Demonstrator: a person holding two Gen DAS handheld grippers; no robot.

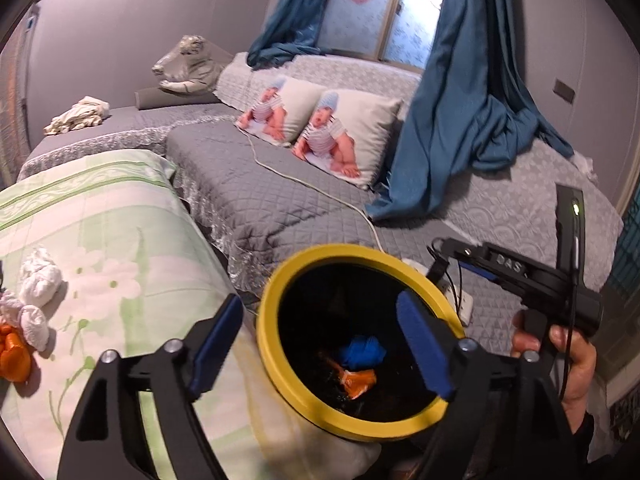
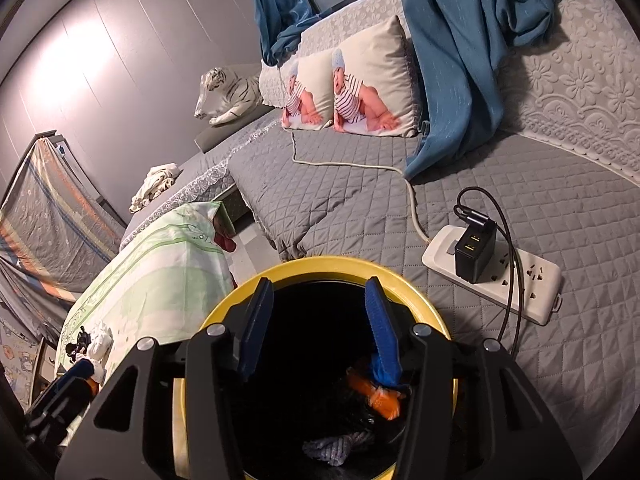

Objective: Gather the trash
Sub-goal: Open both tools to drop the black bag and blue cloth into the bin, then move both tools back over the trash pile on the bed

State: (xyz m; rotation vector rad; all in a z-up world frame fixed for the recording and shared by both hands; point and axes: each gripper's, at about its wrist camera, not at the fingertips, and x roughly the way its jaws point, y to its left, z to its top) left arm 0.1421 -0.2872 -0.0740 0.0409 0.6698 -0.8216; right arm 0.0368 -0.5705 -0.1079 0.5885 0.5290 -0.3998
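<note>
A yellow-rimmed trash bin [image 1: 280,292] with a black liner stands between the table and the bed; it also shows in the right wrist view [image 2: 340,266]. Inside lie an orange wrapper [image 1: 358,380] and blue trash [image 1: 362,352]. My left gripper [image 1: 316,344] is open and empty above the bin's left rim. My right gripper [image 2: 316,320] is open and empty over the bin mouth; it shows in the left wrist view [image 1: 520,276] too. White crumpled tissues [image 1: 38,280] and an orange wrapper [image 1: 14,354] lie on the green floral tablecloth [image 1: 120,232].
A grey quilted bed [image 2: 360,200] holds a white power strip [image 2: 524,276] with a black charger and cables, two baby-print pillows [image 1: 344,136], blue curtains [image 1: 460,112], a tiger plush [image 1: 184,64] and crumpled cloth [image 1: 78,114].
</note>
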